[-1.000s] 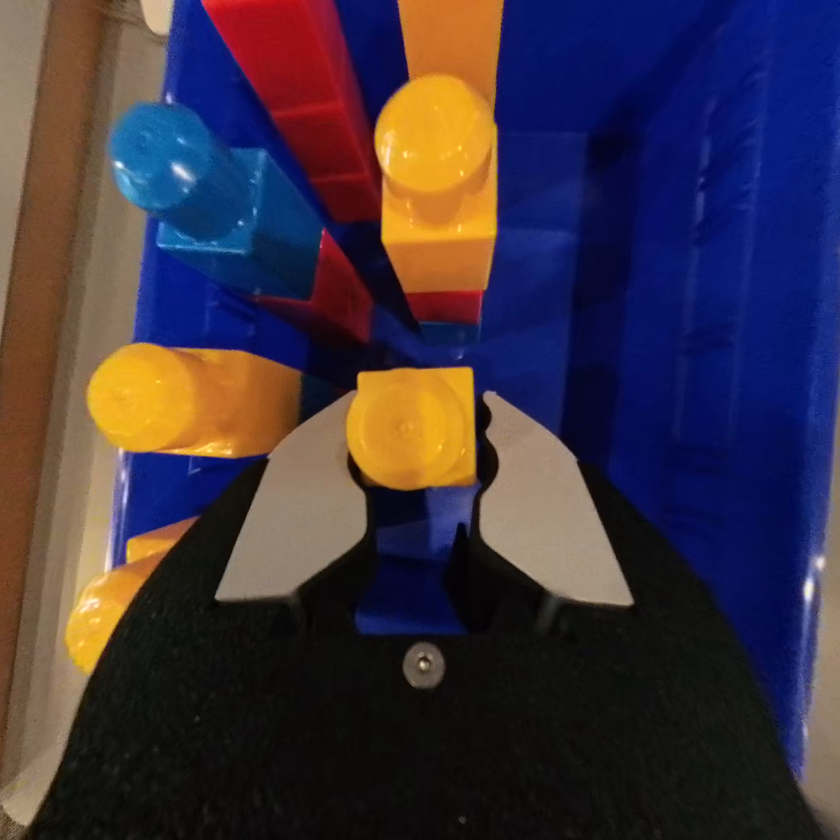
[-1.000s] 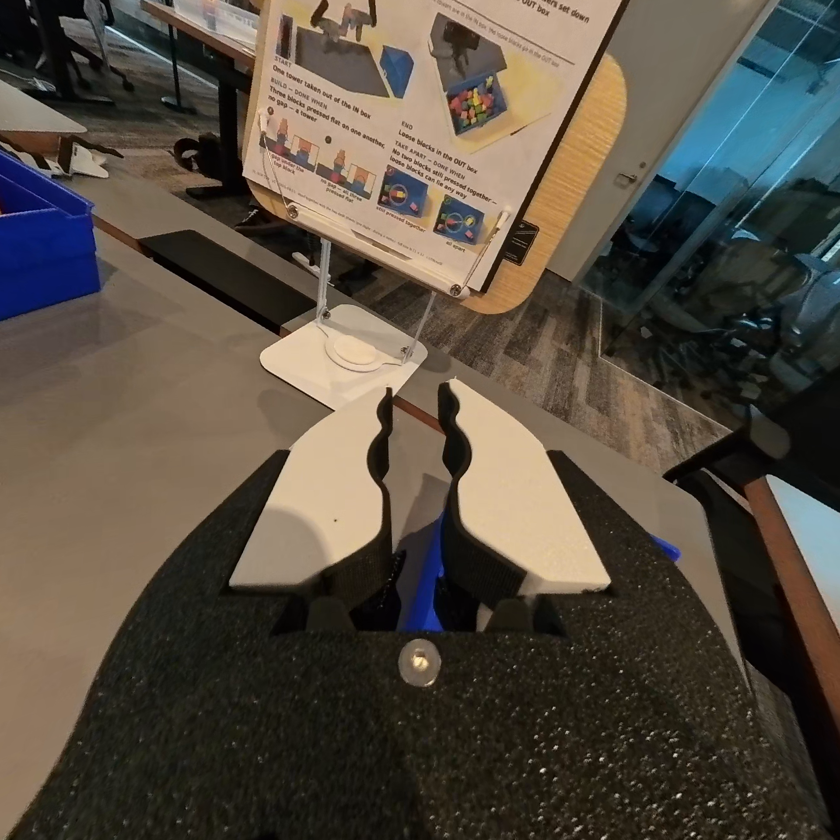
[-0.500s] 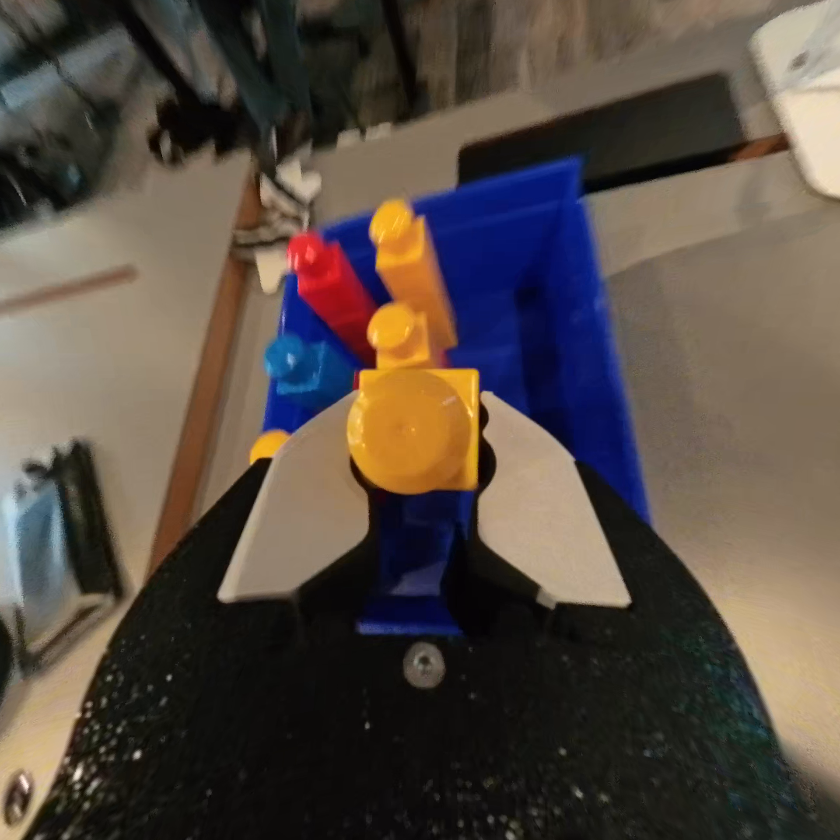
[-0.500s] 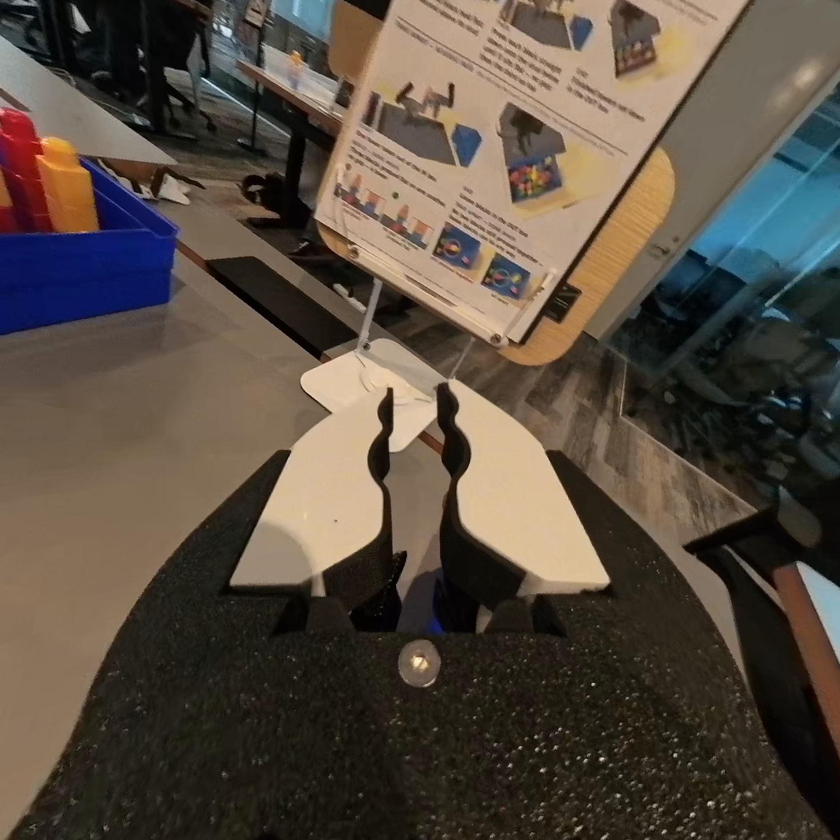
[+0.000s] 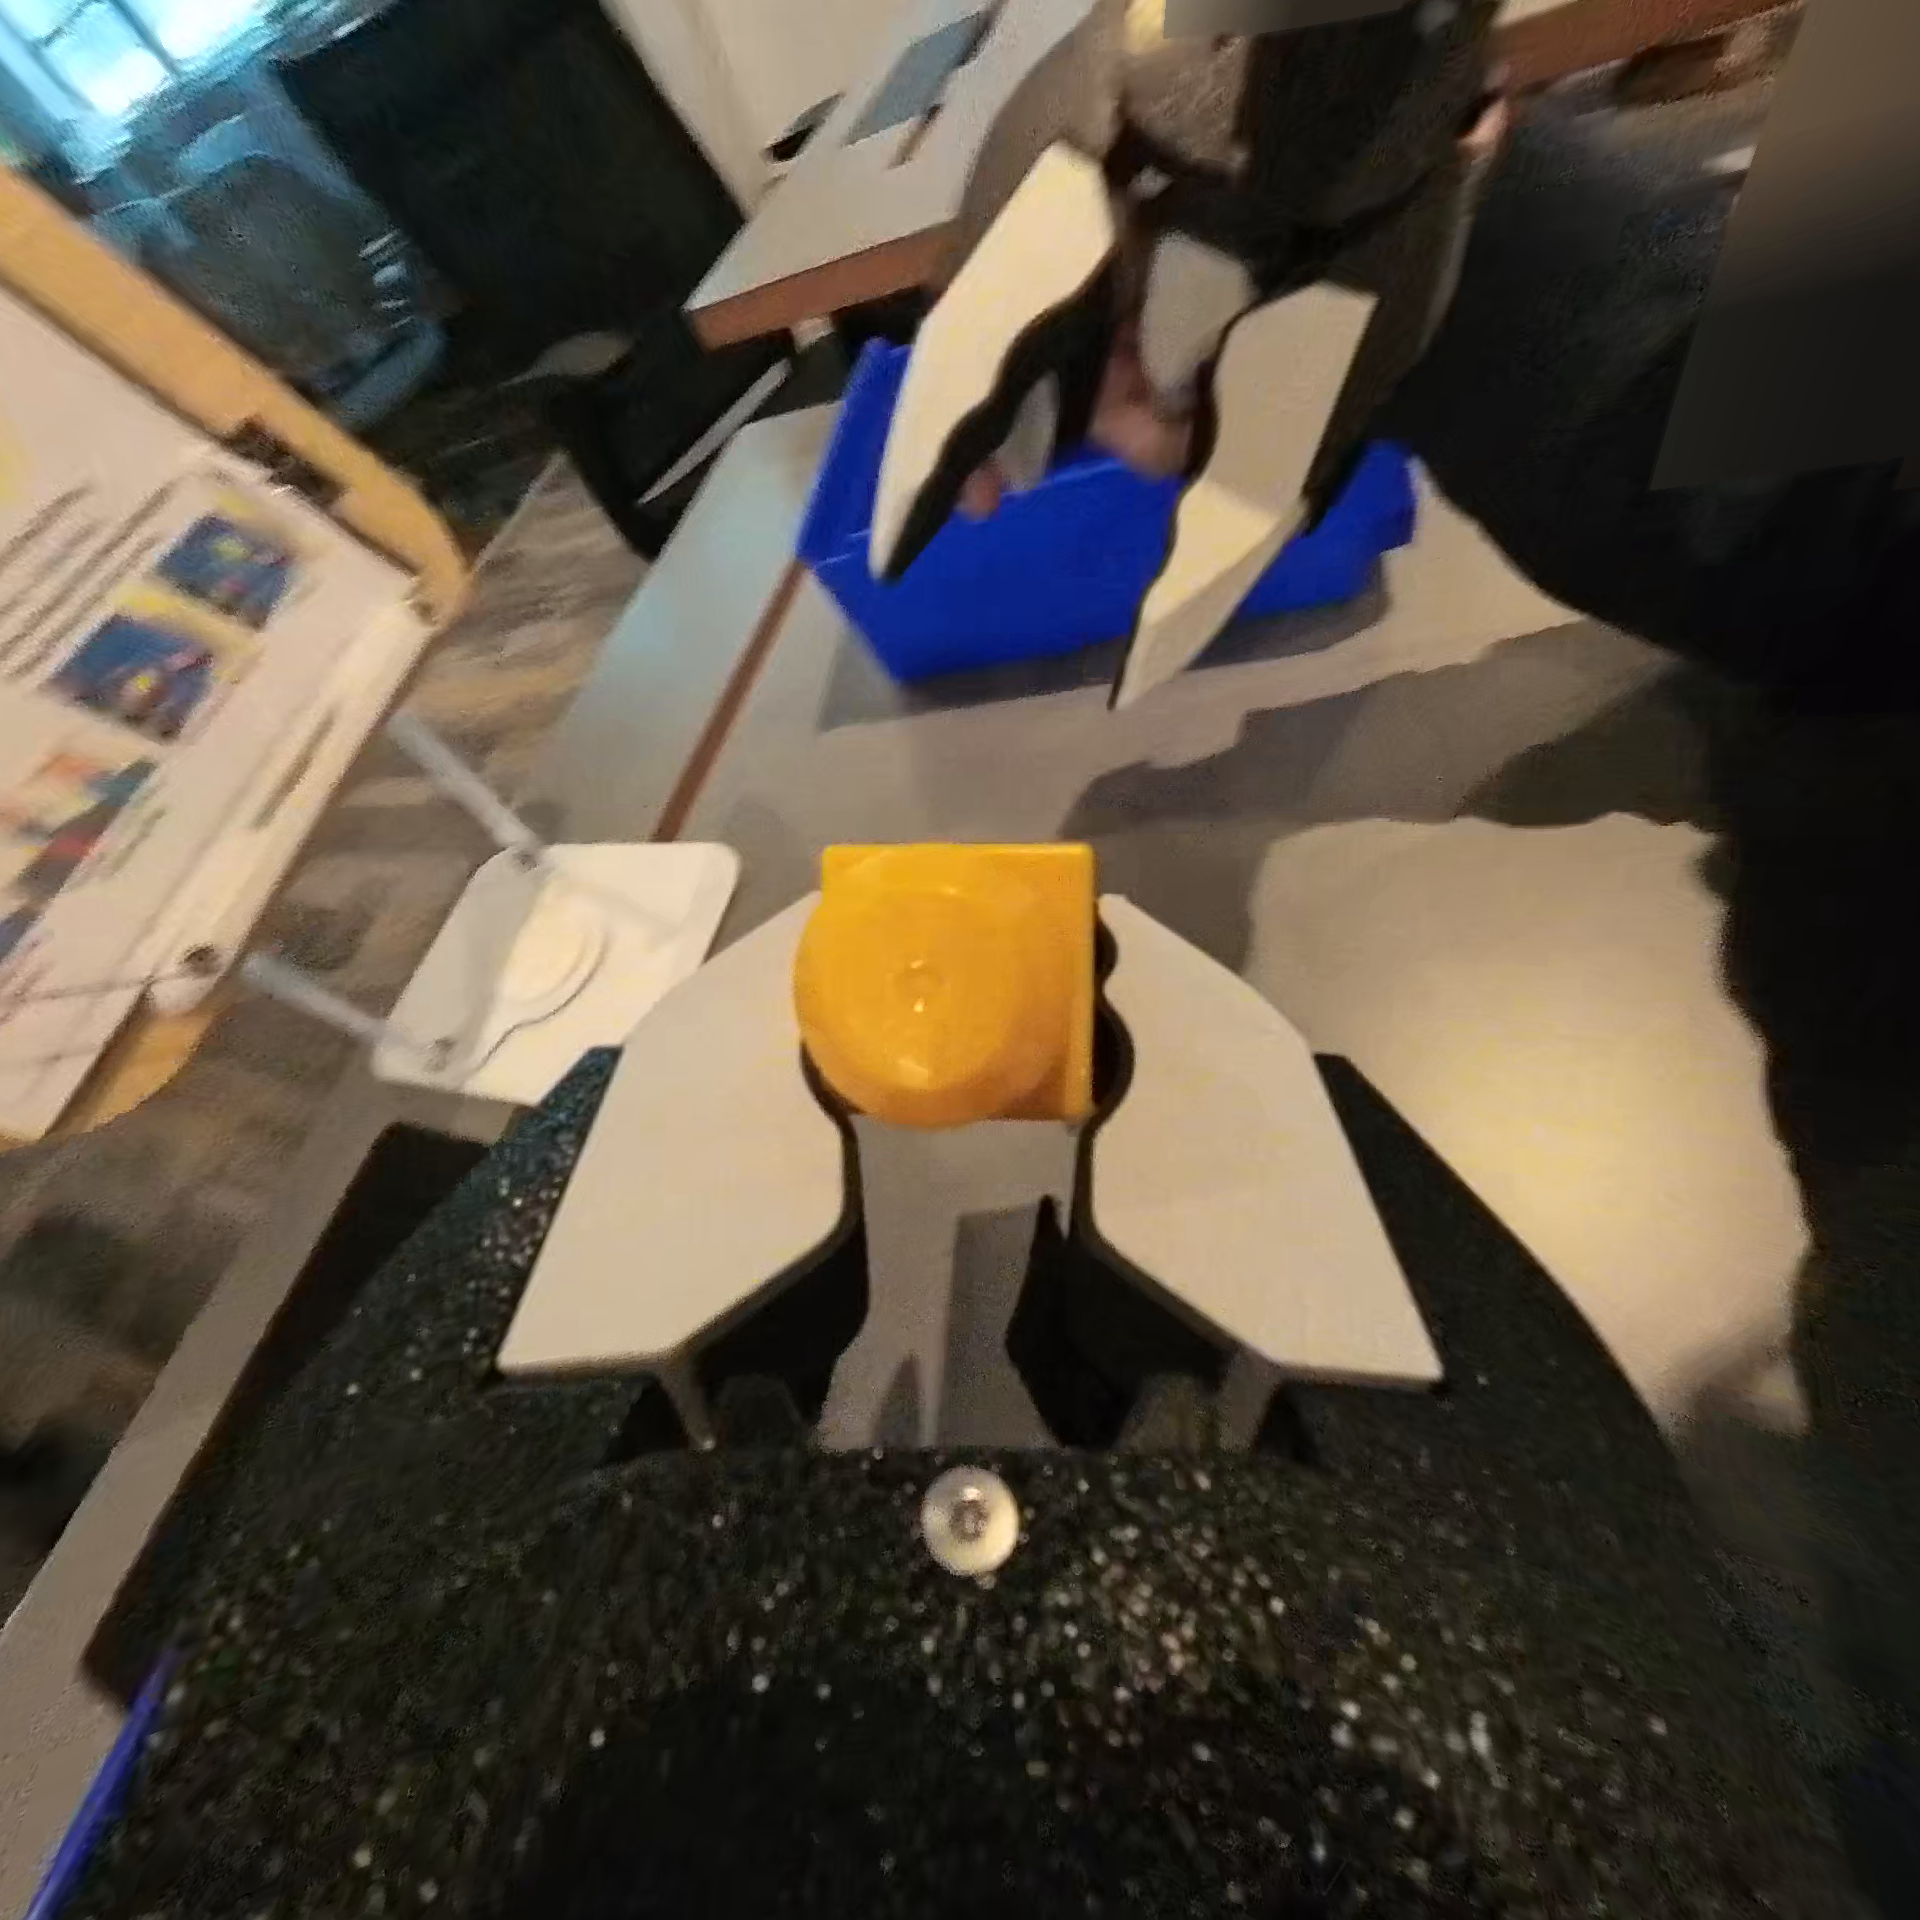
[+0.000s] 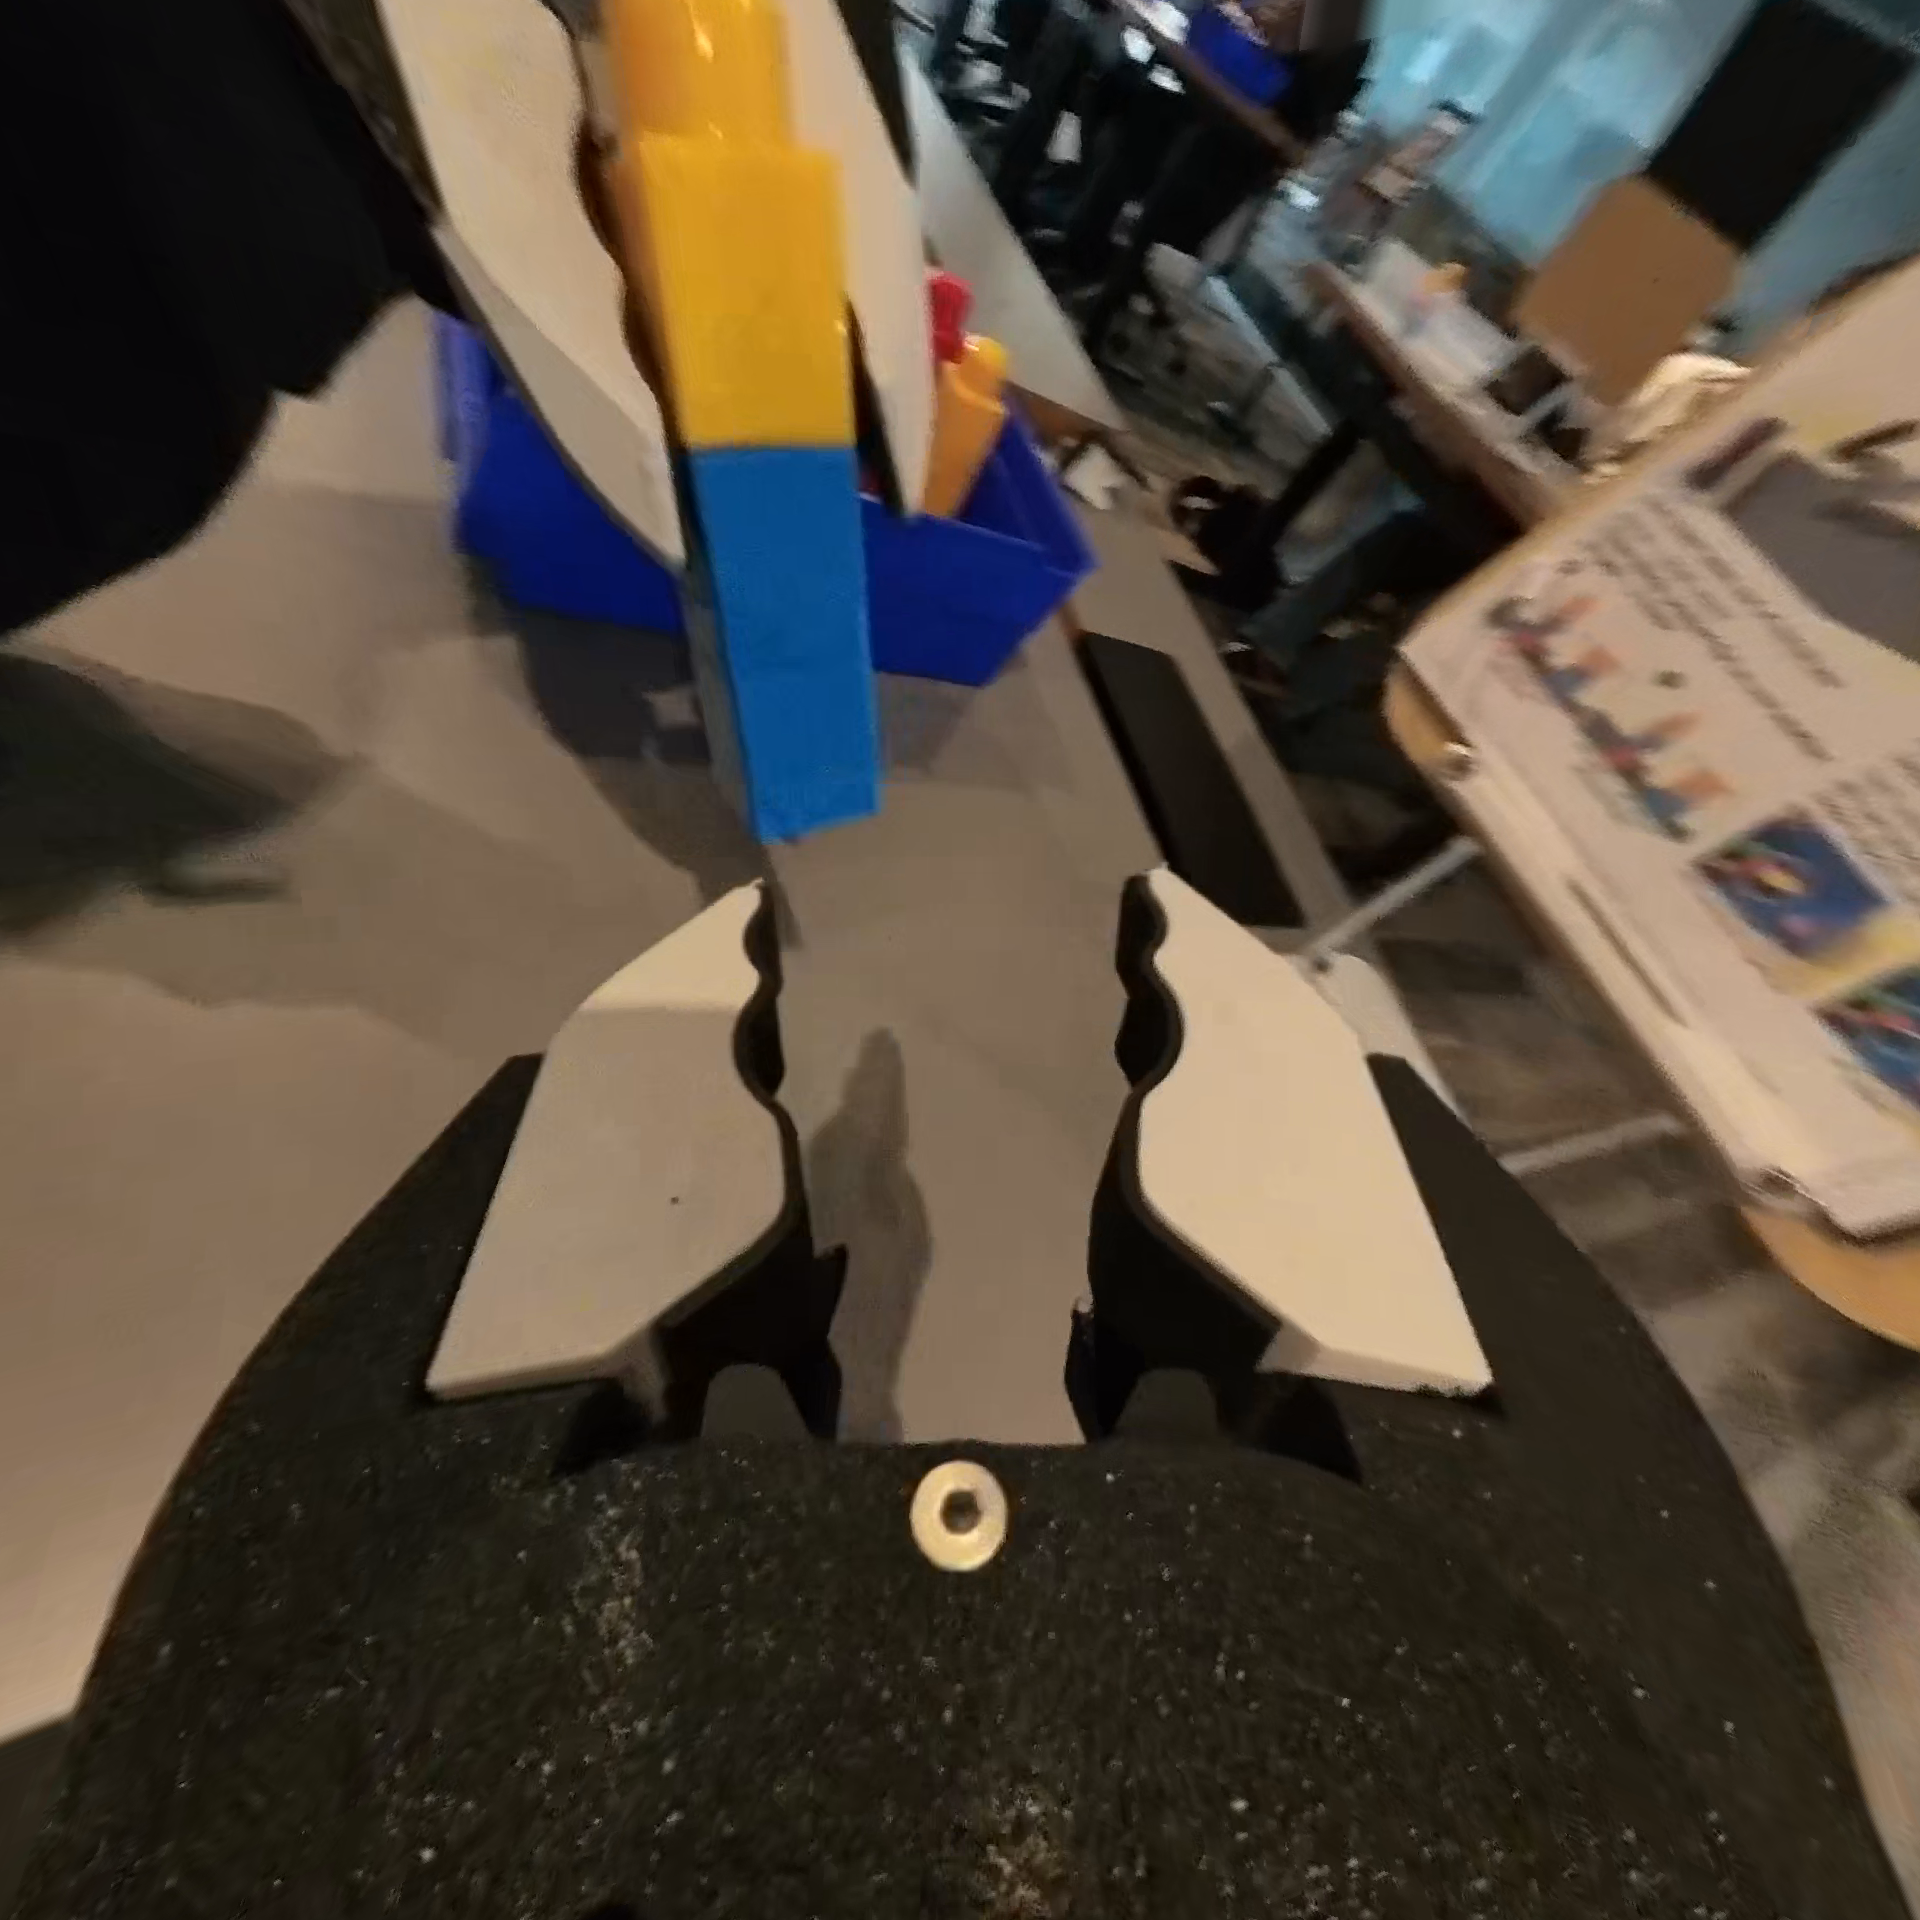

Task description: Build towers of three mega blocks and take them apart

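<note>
Tower (image 6: 764, 457): yellow block on top, blue block under it, pressed together, hanging in the air over the grey table (image 6: 260, 1091), clear of the surface. Whether there is a third block at the top I can't tell; blur and the fingers hide it. From my left wrist view I look straight down on the yellow stud (image 5: 940, 997).

My left gripper (image 5: 961, 1003) is clamped on the yellow block, a finger against each side, blue block sticking out below. My right gripper (image 6: 945, 982) has its jaws spread wide with nothing between them, fingertips pointing up toward the blue end, just short of it, not touching.

Blue bin (image 6: 966, 592) behind the tower holds more towers; a red and a yellow one poke above the rim. Second blue bin (image 5: 1039, 582) sits past my right gripper, contents not visible. Instruction board on a white stand (image 5: 566, 966) at the table edge.

Step, my read: take-apart phase. Tower is out of the source bin and presented to the free gripper.

Next move calls for: bring the right jaws around the blue block, square to its flat sides, close firmly, then pull or bend the blocks apart while the left holds. Risk: a grip too near the seam catches both blocks.
</note>
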`<state>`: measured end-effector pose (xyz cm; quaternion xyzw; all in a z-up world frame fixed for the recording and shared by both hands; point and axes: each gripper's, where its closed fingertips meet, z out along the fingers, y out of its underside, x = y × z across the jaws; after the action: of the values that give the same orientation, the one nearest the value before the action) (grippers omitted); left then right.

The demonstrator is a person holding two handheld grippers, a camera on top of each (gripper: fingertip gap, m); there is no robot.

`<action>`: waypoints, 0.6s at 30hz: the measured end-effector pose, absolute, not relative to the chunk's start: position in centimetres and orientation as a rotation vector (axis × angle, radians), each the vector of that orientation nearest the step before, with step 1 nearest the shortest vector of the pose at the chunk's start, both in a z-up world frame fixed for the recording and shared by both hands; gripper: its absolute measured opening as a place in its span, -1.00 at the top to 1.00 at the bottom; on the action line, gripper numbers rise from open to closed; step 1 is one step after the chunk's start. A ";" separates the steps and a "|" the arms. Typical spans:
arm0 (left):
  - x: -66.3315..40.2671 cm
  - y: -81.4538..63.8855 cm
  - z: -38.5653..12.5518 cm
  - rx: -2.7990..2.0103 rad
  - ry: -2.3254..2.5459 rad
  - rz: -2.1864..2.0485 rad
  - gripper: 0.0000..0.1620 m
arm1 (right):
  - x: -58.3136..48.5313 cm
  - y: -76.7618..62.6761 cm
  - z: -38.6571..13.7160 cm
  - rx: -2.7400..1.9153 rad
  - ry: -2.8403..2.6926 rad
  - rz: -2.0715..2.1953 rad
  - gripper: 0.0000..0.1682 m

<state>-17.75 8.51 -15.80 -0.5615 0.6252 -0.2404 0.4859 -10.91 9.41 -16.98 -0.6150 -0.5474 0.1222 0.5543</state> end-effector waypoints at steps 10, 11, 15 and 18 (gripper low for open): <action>-15.3 7.0 -15.1 -1.267 1.550 -0.715 0.49 | -15.0 8.5 -20.0 -1.423 -1.463 0.408 0.50; -15.2 7.1 -14.7 -1.251 1.527 -0.726 0.49 | -15.1 8.5 -19.7 -1.405 -1.449 0.417 0.54; -15.0 8.2 -12.2 -1.211 1.348 -0.788 0.40 | -15.1 9.3 -17.8 -1.354 -1.319 0.484 0.55; -15.1 8.9 -11.3 -1.197 1.261 -0.846 0.20 | -15.2 9.5 -16.6 -1.319 -1.240 0.570 0.56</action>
<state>-15.13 8.92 -11.25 -0.5093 0.5369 -0.3600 0.5680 -15.15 9.48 -16.59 -0.5649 -0.5312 0.2443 0.5823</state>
